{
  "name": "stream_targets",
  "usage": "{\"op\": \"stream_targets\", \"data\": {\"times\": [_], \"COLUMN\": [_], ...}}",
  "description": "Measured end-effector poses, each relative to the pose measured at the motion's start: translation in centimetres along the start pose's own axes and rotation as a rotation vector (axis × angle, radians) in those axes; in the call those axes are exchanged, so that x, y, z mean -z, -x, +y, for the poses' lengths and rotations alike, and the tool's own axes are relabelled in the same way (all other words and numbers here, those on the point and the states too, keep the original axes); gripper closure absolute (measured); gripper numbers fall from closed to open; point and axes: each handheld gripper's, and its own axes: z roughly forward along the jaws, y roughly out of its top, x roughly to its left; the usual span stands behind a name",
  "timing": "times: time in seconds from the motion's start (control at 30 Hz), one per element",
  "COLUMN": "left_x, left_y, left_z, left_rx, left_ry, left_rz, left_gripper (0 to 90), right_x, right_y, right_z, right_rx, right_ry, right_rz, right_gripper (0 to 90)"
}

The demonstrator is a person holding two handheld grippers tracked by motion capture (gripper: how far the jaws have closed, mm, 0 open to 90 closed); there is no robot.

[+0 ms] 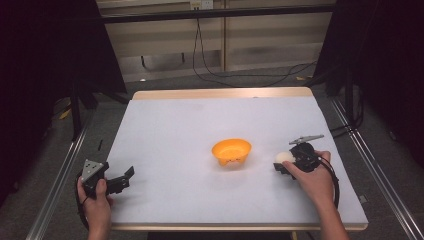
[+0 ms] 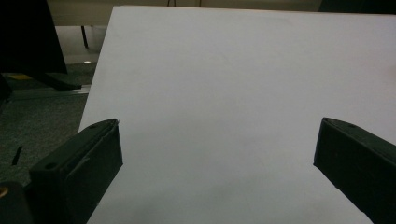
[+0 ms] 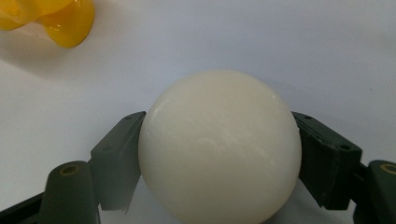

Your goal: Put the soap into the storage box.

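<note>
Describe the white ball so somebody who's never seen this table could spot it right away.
Start at the white table and find the orange bowl near its middle. Just right of the bowl, the right tongs are shut on the ball. It is smooth, cream-white and round, the one pale sphere there, unlike the bright, open bowl.

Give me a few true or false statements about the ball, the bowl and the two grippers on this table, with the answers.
1. The right gripper is shut on the white ball. True.
2. The ball lies inside the orange bowl. False: it is outside the bowl, between the right gripper's jaws.
3. The left gripper is open with nothing between its jaws. True.
4. The bowl is blue. False: it is orange.
5. The left gripper touches the bowl. False: it is near the table's left edge, well apart from the bowl.
</note>
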Motion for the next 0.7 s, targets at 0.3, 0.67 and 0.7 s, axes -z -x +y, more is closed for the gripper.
{"op": "stream_targets", "data": {"times": [0.3, 0.67, 0.7], "left_x": [0.0, 0.0, 0.0], "left_y": [0.0, 0.0, 0.0], "left_z": [0.0, 0.0, 0.0], "left_rx": [0.000, -0.001, -0.001], "left_ry": [-0.002, -0.003, -0.003], "left_rz": [0.001, 0.000, 0.000], "left_gripper": [1.0, 1.0, 1.0], "right_x": [0.3, 0.9, 1.0], "right_y": [0.0, -0.5, -0.5], "right_z": [0.3, 1.3, 1.4], "right_rx": [0.010, 0.023, 0.024], "right_ry": [0.000, 0.021, 0.022], "right_rz": [0.025, 0.054, 0.050], "right_gripper": [24.1, 24.1, 24.1]}}
